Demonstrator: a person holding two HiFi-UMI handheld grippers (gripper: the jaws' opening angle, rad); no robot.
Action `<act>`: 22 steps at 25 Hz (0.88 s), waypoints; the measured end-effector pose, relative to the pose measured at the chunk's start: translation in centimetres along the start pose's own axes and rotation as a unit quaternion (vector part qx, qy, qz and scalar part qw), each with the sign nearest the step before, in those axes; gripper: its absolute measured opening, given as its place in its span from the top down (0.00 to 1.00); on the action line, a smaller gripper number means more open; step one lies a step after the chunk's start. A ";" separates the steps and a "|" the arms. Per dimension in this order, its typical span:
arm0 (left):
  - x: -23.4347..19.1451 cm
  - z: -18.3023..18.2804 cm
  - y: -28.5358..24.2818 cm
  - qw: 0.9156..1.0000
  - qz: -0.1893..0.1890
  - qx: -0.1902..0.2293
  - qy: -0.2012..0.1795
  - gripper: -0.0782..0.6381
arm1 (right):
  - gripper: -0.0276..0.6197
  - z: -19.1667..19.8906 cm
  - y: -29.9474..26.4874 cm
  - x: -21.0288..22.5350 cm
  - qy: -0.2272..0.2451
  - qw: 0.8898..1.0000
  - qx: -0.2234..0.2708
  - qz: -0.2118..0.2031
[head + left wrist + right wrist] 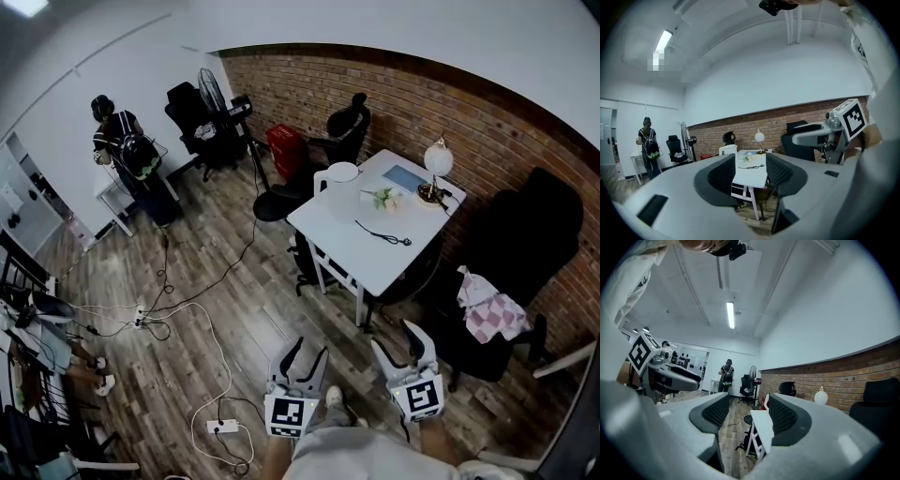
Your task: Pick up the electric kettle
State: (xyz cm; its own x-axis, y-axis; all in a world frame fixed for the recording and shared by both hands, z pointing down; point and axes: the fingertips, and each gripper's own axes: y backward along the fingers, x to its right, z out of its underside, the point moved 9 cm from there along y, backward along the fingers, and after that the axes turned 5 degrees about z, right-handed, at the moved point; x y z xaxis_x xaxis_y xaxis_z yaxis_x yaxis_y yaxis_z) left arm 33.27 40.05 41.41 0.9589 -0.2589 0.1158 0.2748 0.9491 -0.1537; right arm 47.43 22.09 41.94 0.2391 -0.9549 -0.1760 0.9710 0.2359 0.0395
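Note:
The white electric kettle (337, 178) stands upright on the far left corner of the white table (370, 262). It also shows small and far off in the left gripper view, as the kettle (728, 149) at the table's left end. Both grippers hang well short of the table, over the wood floor near the person's body. My left gripper (305, 354) (750, 171) points at the table with its jaws apart and nothing between them. My right gripper (398, 339) (747, 416) is level, its jaws likewise parted and empty.
On the table are a globe lamp (437, 159), small flowers (384, 199), a blue pad (406, 178) and a black cable (382, 234). Black office chairs ring the table; one carries a checked cloth (492, 309). Cables and a power strip (223, 427) lie on the floor. A person (127, 141) stands far left.

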 end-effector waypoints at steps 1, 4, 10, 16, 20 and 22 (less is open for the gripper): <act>-0.5 0.1 -0.5 1.000 -0.001 -0.006 0.006 0.61 | 0.57 0.1 -0.7 0.1 0.003 1.000 -0.001 -0.002; -2.0 0.2 -2.0 1.000 0.000 -0.011 0.008 0.61 | 0.57 0.3 -2.8 0.4 0.008 1.000 -0.004 -0.006; -5.3 0.6 -4.5 1.000 0.005 -0.021 0.010 0.61 | 0.57 0.7 -6.6 0.9 0.012 1.000 -0.015 -0.001; -8.2 0.7 -6.6 1.000 0.014 -0.019 0.012 0.61 | 0.57 1.1 -9.5 1.0 0.016 0.999 -0.029 0.009; -9.9 1.0 -7.7 1.000 0.020 -0.018 0.011 0.61 | 0.57 1.4 -11.3 0.8 0.017 0.999 -0.037 0.014; -10.8 1.2 -8.1 1.000 0.022 -0.019 0.012 0.61 | 0.57 1.5 -12.2 0.5 0.014 0.999 -0.041 0.016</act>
State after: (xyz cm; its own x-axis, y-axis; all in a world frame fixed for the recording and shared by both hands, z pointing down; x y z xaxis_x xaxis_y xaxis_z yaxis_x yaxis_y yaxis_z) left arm 20.60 35.33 42.57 0.9713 -0.2218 0.0854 0.2346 0.9524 -0.1947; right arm 35.73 18.42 42.82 0.2687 -0.9416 -0.2029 0.9590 0.2812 -0.0346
